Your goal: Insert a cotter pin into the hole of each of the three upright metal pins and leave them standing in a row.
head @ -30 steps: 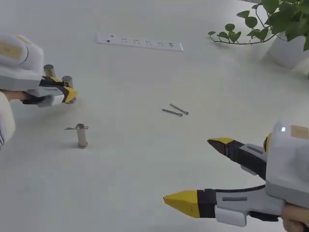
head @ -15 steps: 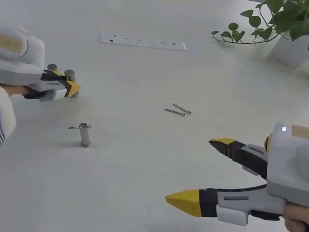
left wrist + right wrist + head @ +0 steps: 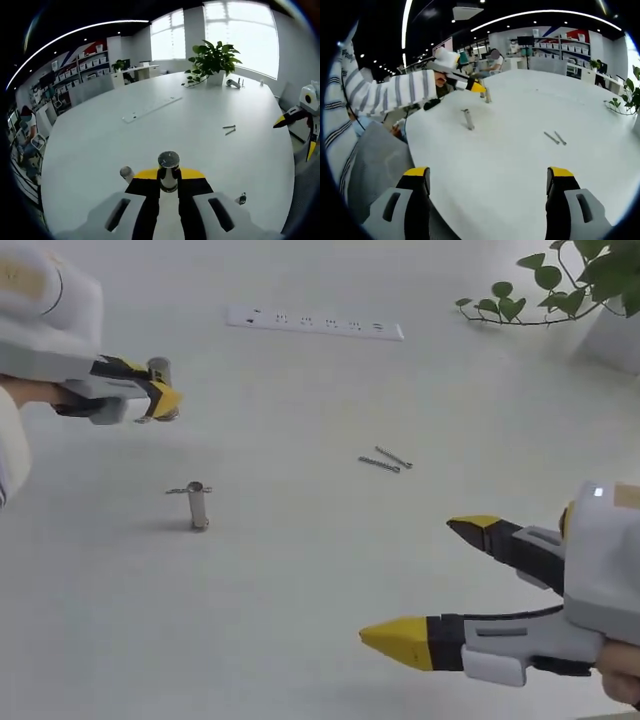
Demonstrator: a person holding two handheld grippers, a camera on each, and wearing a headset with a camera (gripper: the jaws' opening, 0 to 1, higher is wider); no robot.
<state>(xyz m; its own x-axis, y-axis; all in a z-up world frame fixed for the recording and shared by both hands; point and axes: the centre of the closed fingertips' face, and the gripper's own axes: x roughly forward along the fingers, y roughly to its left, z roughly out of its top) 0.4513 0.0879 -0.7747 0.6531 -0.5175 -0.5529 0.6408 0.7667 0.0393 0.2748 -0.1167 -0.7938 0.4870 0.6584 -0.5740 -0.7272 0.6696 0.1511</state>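
Toward the left edge of the worktop: left claw is clamped on one metal pin. Pin's long axis is vertical, flat head up, top poking above the jaws. Can't tell if its foot touches the worktop. Left gripper view agrees, with both jaws tight on the shank and the round head facing up. A second bare pin stands just beside the held one, partly behind a jaw, also upright.

Third pin stands free, closer to the near edge than the held one and well apart from both claws. Its axis is vertical. A cotter pin sits through the hole near its top, horizontal and crosswise to the shank, with its ends sticking out on both sides.

Two loose cotter pins lie flat mid-worktop, just beside each other and roughly parallel. Their long axes run mostly left-right, skewed a little against the far edge.

Right claw hovers over the near right part of the worktop, jaws wide apart with nothing between them, tips pointing left. Right gripper view shows the same gap, with bare worktop past it.

Power strip lies along the far edge. Potted plant is at the far right corner.
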